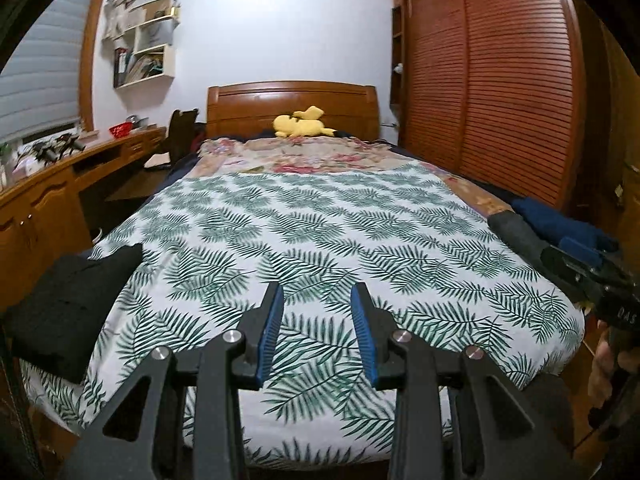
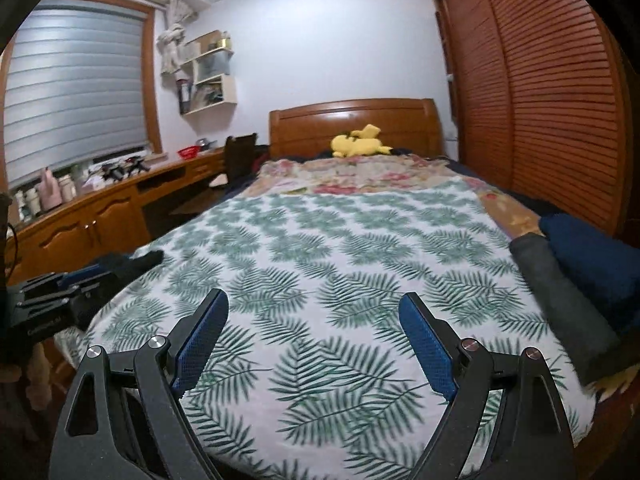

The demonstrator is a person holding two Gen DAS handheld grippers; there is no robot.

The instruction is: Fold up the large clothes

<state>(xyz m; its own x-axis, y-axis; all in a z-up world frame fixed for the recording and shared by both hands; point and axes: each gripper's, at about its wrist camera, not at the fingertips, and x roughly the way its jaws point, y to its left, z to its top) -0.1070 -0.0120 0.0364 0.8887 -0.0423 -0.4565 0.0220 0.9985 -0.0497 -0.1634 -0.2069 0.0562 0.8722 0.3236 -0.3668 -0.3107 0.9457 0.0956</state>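
A folded black garment [image 1: 68,304] lies at the bed's near left corner; only its tip [image 2: 132,260] shows in the right wrist view. Folded grey [image 1: 516,236] and navy [image 1: 560,224] clothes lie at the right edge, also in the right wrist view, grey [image 2: 560,292] and navy [image 2: 596,264]. My left gripper [image 1: 316,300] is open and empty above the leaf-print sheet [image 1: 320,232]. My right gripper [image 2: 314,304] is open wide and empty above the same sheet [image 2: 340,248]. Each gripper shows in the other's view, right [image 1: 584,268] and left [image 2: 56,292].
A wooden headboard [image 1: 292,108] with a yellow plush toy [image 1: 304,122] is at the far end. A slatted wardrobe [image 1: 500,100] runs along the right. A wooden desk [image 1: 60,184] and wall shelves [image 1: 148,44] are on the left.
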